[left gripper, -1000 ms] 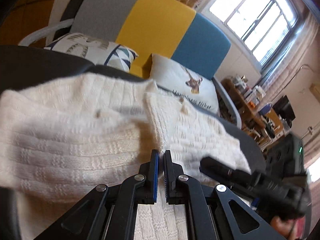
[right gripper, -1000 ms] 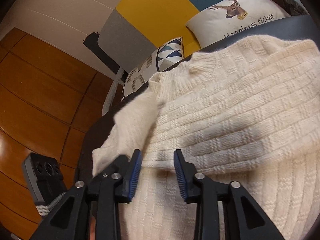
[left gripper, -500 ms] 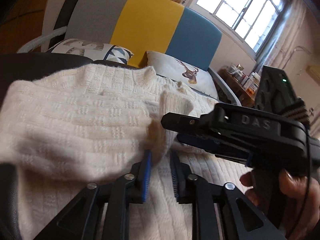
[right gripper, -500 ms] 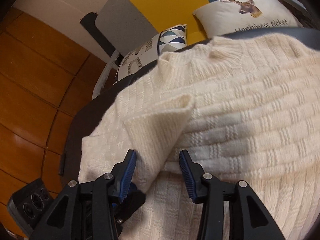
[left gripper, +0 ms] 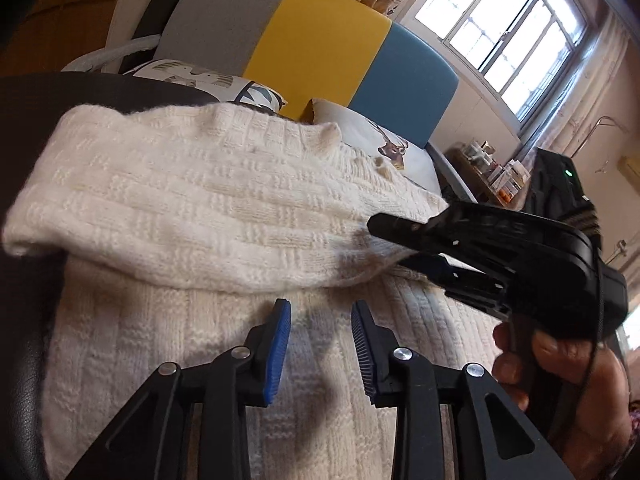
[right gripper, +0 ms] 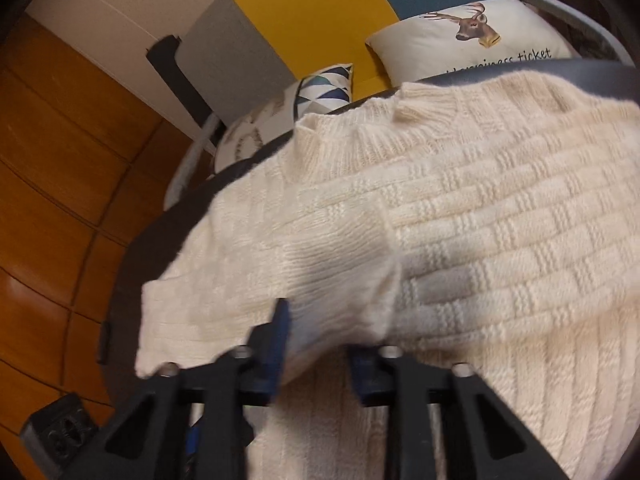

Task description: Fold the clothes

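While the left tongs [left gripper: 320,344] stand parted over the knit with nothing between them, the right tongs [right gripper: 316,344] gape too — a sleeve end drapes just ahead, seemingly unpinched. The cream sweater [left gripper: 208,208] lies on the dark counter [left gripper: 36,92], sleeves crossed over its chest; the body seemingly remains to fold. No containers show — only sofa cushions [right gripper: 472,44] behind.

One sweater [left gripper: 208,216], two cushions [right gripper: 472,40] [right gripper: 280,116], two grippers [left gripper: 321,344] [right gripper: 318,344].
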Tool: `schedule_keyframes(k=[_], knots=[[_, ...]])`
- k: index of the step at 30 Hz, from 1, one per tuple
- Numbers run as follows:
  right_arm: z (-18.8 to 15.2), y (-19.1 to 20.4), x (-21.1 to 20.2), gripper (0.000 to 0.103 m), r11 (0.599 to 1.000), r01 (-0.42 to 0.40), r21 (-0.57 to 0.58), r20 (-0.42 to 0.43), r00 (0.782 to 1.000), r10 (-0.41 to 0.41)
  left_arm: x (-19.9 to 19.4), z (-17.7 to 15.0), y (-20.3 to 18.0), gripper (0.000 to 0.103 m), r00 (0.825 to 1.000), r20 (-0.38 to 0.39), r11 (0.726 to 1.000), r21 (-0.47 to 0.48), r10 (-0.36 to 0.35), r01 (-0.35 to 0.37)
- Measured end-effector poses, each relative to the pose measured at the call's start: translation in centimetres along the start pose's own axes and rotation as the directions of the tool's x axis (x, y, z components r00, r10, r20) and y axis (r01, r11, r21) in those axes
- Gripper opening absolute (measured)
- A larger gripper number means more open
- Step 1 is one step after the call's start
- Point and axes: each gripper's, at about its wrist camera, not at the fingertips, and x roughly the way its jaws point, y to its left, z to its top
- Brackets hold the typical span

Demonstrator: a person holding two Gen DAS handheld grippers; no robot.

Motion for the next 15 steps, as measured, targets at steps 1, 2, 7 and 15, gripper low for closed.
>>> schedule_keyframes(k=[1, 2, 7, 15], knots=[[0.3, 0.2, 0.0, 0.009, 1.000, 0.012, -0.012, -0.004, 1.000, -0.012, -0.3, 0.0, -0.1, 0.032, 1.000, 0.004, 1.000, 0.011, -0.008, 0.008], [0.9, 1.0, -0.2, 0.009, 1.000, 0.010, -0.028, 0.002, 1.000, -0.010, -0.5, 0.2, -0.4, 0.032, 1.000, 0.007, 0.999, 0.027, -0.017, 0.017], [3.9, 5.7, -2.5, 0.008, 0.991, -0.037, -0.125, 0.052, 0.998, 0.044, -0.8, 2.2, -1.5, 0.035, 0.999, 0.029, 0.993, 0.114, -0.022, 0.019], [8.2, 12.9, -6.4, 0.008, 0.961, -0.100, -0.258, 0.140, 0.980, 0.139, -0.2, 6.7, 2.2, 0.052, 0.995, 0.098, 1.000, -0.005, 0.023, -0.022]])
